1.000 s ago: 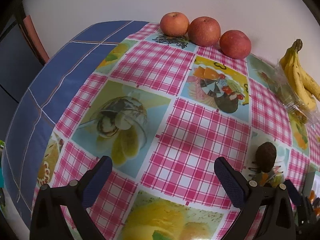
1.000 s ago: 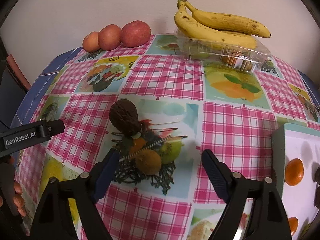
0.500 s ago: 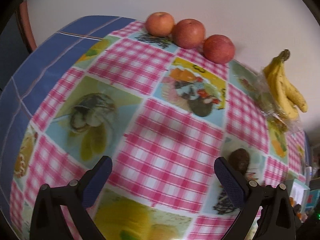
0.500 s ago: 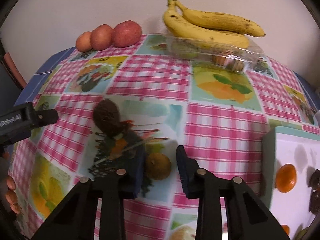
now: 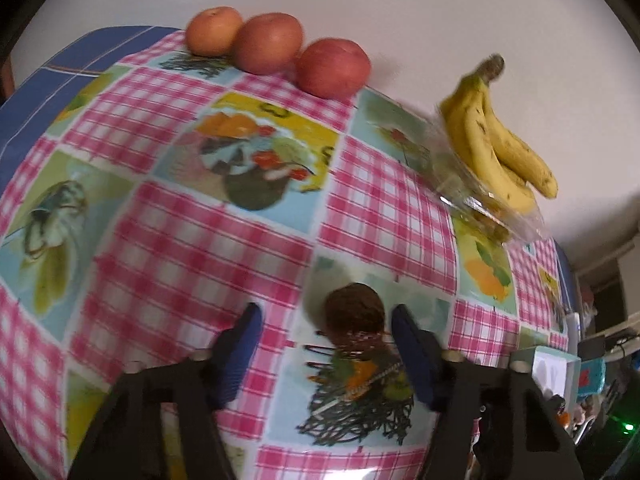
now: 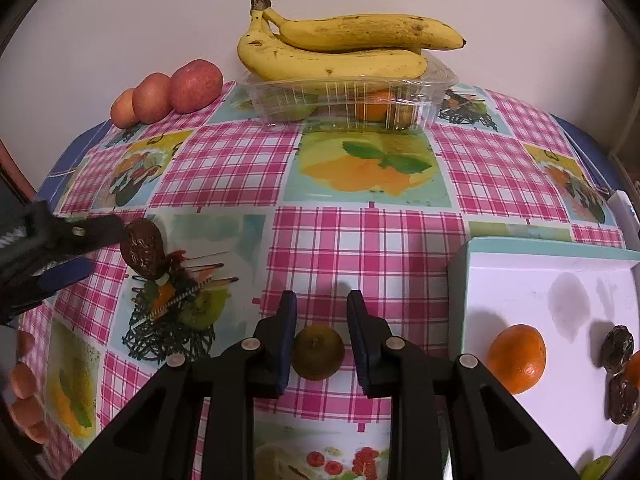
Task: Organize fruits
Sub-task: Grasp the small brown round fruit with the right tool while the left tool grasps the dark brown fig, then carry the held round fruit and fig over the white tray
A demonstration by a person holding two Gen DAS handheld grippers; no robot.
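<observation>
While no legible brand or lettering appears on any item, the printed tablecloth [image 6: 360, 240] shows only fruit pictures and pink checks. Right gripper [image 6: 320, 320]: held low and level over the cloth, jaws narrowed around a brown-green kiwi [image 6: 318, 352], the left pad touching it; firm contact on the other side cannot be told. Left gripper [image 5: 326, 344]: angled down, jaws apart, straddling a dark avocado [image 5: 354, 312] lying on the cloth. White tray [image 6: 520, 276], right: holds an orange [image 6: 516, 358]. Rear edge: three apples [image 6: 168, 94]; bananas [image 6: 336, 50] atop a clear container [image 6: 348, 100].
</observation>
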